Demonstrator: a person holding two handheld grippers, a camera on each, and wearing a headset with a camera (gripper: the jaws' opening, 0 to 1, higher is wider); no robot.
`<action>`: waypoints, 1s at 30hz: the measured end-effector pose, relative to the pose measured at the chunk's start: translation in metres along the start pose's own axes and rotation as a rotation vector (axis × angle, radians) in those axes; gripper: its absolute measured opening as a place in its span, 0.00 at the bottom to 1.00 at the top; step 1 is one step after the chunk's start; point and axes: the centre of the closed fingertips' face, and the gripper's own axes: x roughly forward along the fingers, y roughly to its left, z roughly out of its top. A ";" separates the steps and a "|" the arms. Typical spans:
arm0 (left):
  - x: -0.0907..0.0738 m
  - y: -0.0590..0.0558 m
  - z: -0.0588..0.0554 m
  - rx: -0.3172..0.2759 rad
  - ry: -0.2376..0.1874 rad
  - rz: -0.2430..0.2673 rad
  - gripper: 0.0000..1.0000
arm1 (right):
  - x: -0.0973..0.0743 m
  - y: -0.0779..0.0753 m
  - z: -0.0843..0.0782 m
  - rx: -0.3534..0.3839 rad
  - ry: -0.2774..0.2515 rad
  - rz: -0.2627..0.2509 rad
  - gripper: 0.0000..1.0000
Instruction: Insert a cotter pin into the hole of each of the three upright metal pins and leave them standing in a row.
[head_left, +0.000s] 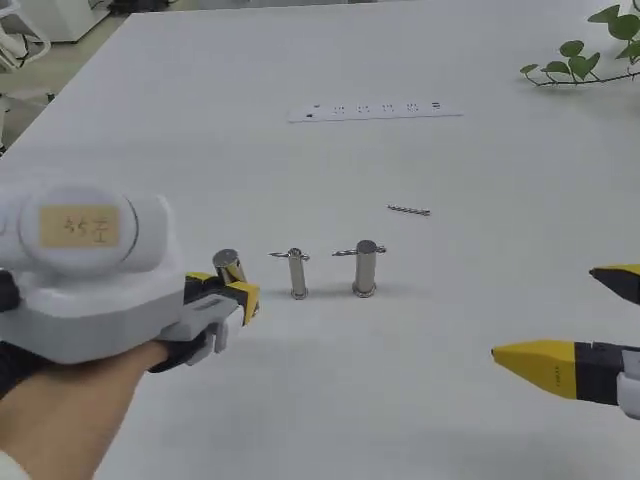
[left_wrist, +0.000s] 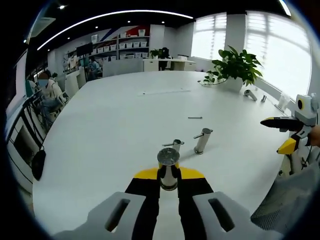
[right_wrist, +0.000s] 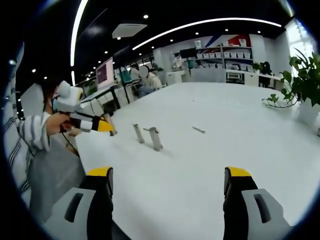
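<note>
Three upright metal pins stand in a row on the white table (head_left: 330, 400). My left gripper (head_left: 238, 290) is shut on the leftmost pin (head_left: 229, 266), seen close between the yellow-tipped jaws as the leftmost pin (left_wrist: 168, 165). The middle pin (head_left: 297, 272) and the right pin (head_left: 365, 268) each carry a cotter pin through the top. A loose cotter pin (head_left: 409, 210) lies on the table behind them, also the loose cotter pin (right_wrist: 198, 129). My right gripper (head_left: 585, 325) hovers open at the right, nothing between its jaws; the right gripper (right_wrist: 167, 180) faces the row.
A white power strip (head_left: 375, 110) lies at the far middle of the table. A green plant (head_left: 590, 55) reaches in at the far right. A person (left_wrist: 47, 87) sits beyond the table's left end. Shelves and desks stand in the background.
</note>
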 end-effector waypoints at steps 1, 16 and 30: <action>0.002 -0.003 -0.001 -0.006 0.001 0.000 0.11 | 0.000 0.000 0.000 0.002 0.000 0.000 0.93; 0.029 -0.038 -0.026 -0.002 0.061 -0.055 0.11 | -0.004 -0.001 -0.005 0.008 0.005 0.002 0.93; 0.044 -0.046 -0.042 0.012 0.091 -0.054 0.11 | -0.005 0.000 -0.009 0.011 0.017 0.007 0.93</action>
